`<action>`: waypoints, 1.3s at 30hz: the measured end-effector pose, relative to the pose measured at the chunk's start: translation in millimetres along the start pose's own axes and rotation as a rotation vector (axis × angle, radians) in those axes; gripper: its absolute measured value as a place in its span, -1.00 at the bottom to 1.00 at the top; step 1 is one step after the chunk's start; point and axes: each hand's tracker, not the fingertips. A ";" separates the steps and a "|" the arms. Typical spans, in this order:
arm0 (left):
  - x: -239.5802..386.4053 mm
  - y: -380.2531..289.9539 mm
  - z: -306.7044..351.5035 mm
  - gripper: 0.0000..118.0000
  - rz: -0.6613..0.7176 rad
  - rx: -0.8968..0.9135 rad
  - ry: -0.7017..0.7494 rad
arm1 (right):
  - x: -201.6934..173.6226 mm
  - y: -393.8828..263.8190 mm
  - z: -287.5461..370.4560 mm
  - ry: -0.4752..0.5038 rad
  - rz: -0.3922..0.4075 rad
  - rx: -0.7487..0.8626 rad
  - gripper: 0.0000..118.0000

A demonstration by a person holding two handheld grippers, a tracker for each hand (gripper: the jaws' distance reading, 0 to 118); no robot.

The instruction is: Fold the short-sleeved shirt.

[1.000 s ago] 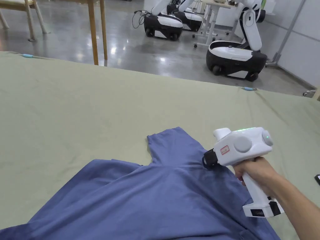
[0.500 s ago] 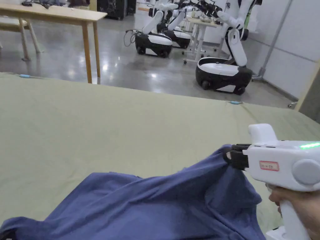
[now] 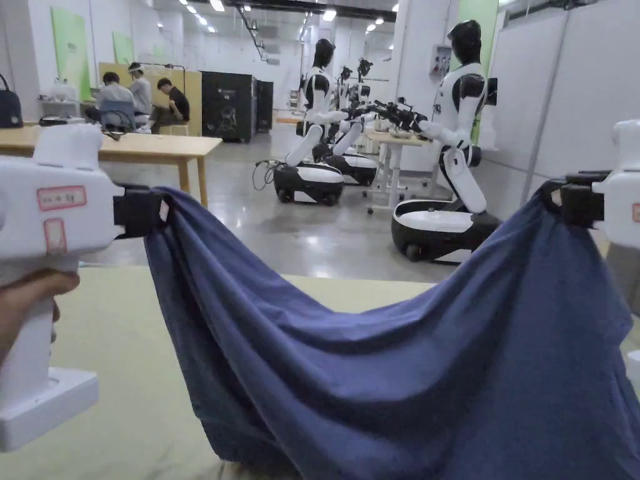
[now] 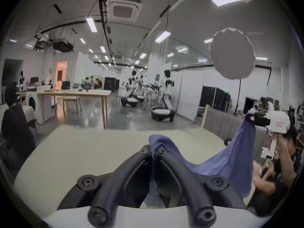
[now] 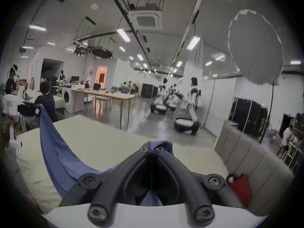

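Blue jersey cloth hangs between my two grippers: the short-sleeved shirt (image 3: 400, 369) is lifted off the bench (image 3: 125, 375) and spread in front of me like a curtain, its top edge sagging in a deep curve from one pinch to the other while the lower part drapes down to the green bench cover. My left gripper (image 3: 159, 209) is clenched on one upper corner; in the left gripper view its jaws meet with a bunch of fabric squeezed up between the tips (image 4: 153, 151). My right gripper (image 3: 553, 194) is clamped on the opposite corner the same way, with cloth poking out past the closed tips in the right gripper view (image 5: 152, 148). I judge this shirt light, thin and completely limp: it holds no shape of its own, it folds wherever gravity takes it, and the slack middle tells me I need to pull my hands farther apart to get a straight edge. It does not look slippery, but a thin pinch near a hem could creep out if I tug sharply, so I want both grips deep, over a doubled seam at the shoulder or sleeve rather than on single-layer cloth. I cannot tell exactly which parts of the shirt I hold. Nothing here is fragile; the risk is an uneven lay-down and trapped wrinkles.
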 end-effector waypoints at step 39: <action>-70.4 46.4 -180.1 -0.98 0.065 0.087 0.275 | 61.5 38.2 -207.2 -0.050 -0.332 0.060 -0.98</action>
